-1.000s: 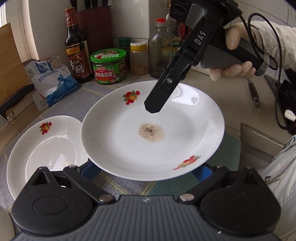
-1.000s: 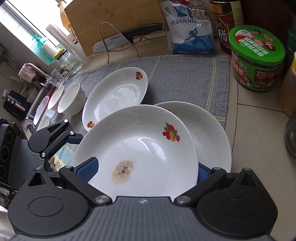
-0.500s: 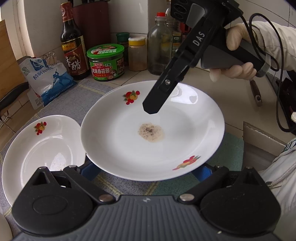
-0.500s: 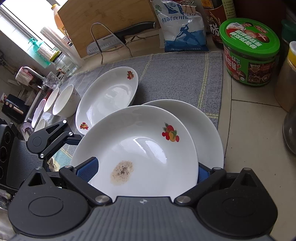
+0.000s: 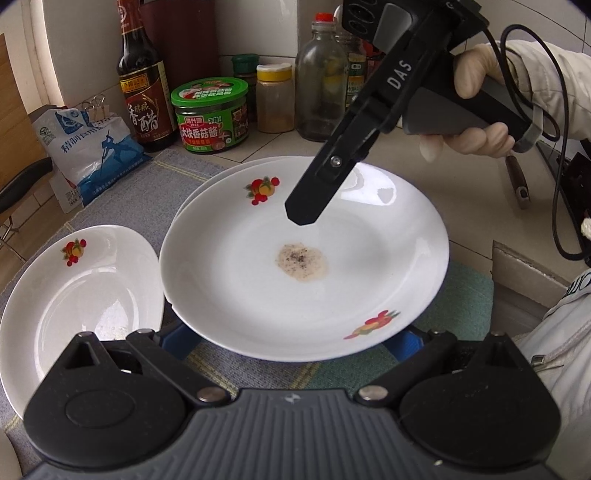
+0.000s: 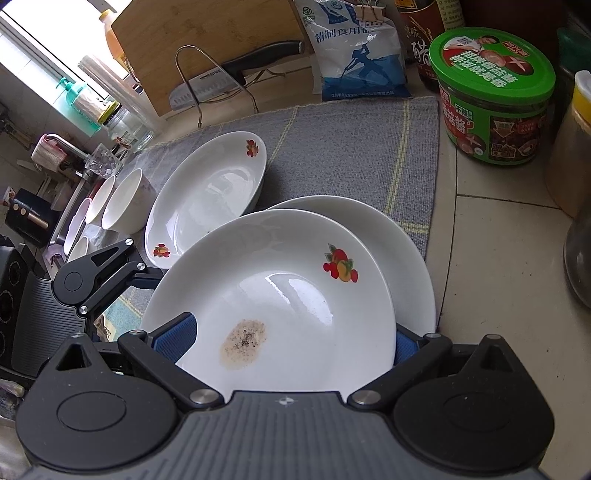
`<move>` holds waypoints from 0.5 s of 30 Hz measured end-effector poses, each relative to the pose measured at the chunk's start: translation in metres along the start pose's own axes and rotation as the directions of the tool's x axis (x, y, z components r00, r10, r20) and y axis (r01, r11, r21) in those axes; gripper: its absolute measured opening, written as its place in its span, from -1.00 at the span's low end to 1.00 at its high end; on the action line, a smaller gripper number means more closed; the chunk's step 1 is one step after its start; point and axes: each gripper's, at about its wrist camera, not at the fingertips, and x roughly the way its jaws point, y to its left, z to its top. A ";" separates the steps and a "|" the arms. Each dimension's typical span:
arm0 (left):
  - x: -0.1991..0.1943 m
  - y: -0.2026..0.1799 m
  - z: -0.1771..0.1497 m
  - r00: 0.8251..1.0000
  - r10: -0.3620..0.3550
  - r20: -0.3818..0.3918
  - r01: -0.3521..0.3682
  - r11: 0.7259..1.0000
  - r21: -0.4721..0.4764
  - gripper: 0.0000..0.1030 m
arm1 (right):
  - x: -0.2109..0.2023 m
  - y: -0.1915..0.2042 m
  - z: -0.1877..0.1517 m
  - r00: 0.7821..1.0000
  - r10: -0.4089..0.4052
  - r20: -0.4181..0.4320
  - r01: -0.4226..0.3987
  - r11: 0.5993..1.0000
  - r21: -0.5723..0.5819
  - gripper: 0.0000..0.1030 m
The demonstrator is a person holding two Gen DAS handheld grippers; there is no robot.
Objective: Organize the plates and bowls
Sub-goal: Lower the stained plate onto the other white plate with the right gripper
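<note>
Tiled kitchen bench [image 6: 491, 258] carries a grey woven mat [image 6: 332, 147]; above a plain white plate [image 6: 406, 236] hangs the stained white fruit-print plate [image 6: 280, 291], both grippers' blue-padded fingers [image 6: 177, 338] clamped on its rims. Uneven release could chip both plates.

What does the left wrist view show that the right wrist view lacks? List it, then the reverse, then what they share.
Only the left wrist view: a gloved hand holding the right hand-held gripper over the stained plate, and a clear bottle with a red cap.

Only the right wrist view: white bowls near the sink, a cutting board, a knife.

Both: the stained plate, a second plate under it, a third plate, the green-lidded jar, the salt bag.
</note>
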 end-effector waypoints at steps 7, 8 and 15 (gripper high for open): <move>0.002 0.003 0.001 1.000 0.010 -0.004 -0.010 1.000 -0.007 0.96 | -0.001 -0.003 0.000 1.000 0.009 0.020 -0.009 1.000 0.007 1.00; 0.003 0.002 0.001 1.000 0.009 -0.004 -0.009 1.000 -0.005 0.96 | -0.001 -0.003 0.000 1.000 0.007 0.023 -0.007 1.000 0.009 1.00; 0.007 0.000 0.002 1.000 -0.001 -0.015 0.001 1.000 0.007 0.96 | -0.003 -0.002 -0.003 0.999 -0.010 0.037 0.009 1.000 0.027 1.00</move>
